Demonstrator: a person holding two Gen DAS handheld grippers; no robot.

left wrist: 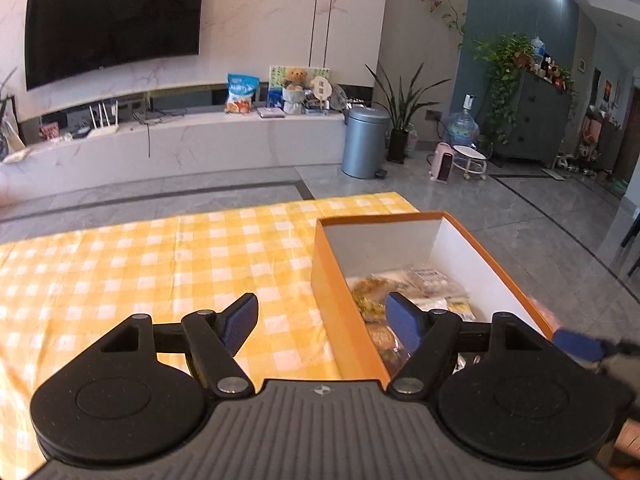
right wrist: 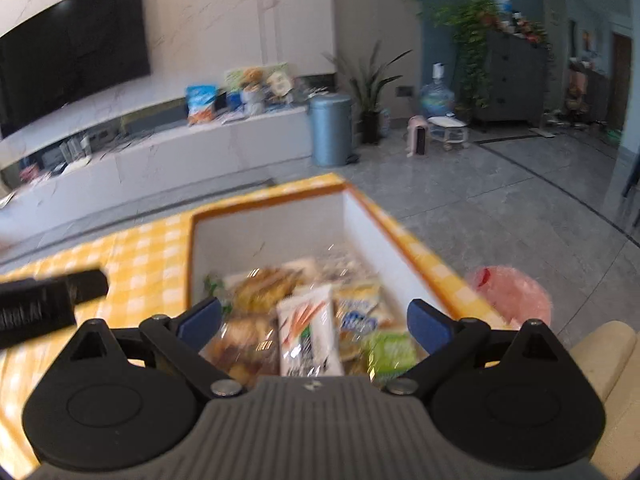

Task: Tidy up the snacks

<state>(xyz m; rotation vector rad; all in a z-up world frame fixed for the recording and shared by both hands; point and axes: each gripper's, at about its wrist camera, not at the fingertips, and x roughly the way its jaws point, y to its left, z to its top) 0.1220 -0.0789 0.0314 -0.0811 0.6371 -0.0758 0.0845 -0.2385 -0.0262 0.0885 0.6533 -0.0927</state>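
Snacks (right wrist: pixel 304 328) lie piled in the near end of the orange box (left wrist: pixel 332 280), which sits on the worktop (left wrist: pixel 160 264) under its yellow checked cloth, at about two o'clock from the left tool (left wrist: pixel 320 320) and dead ahead, at twelve, of the right tool (right wrist: pixel 316 320). Both tools stand with their blue pads apart and nothing between them: the left one hangs with one pad over the cloth and the other over the box's near wall, the right one hovers over the packets, a white sachet (right wrist: pixel 308 332) straight under the gap. By the look of it the box is the collecting place, set at the worktop's right edge so either hand can reach in; its far end shows bare white wall, so room remains. No loose packets show on the cloth in the left view, which suggests the gathering is largely done. A pink bag (right wrist: pixel 512 296) sits at three o'clock of the box, just off the worktop's edge as far as the blurred right view lets me tell; whether it belongs with the snacks I cannot say.
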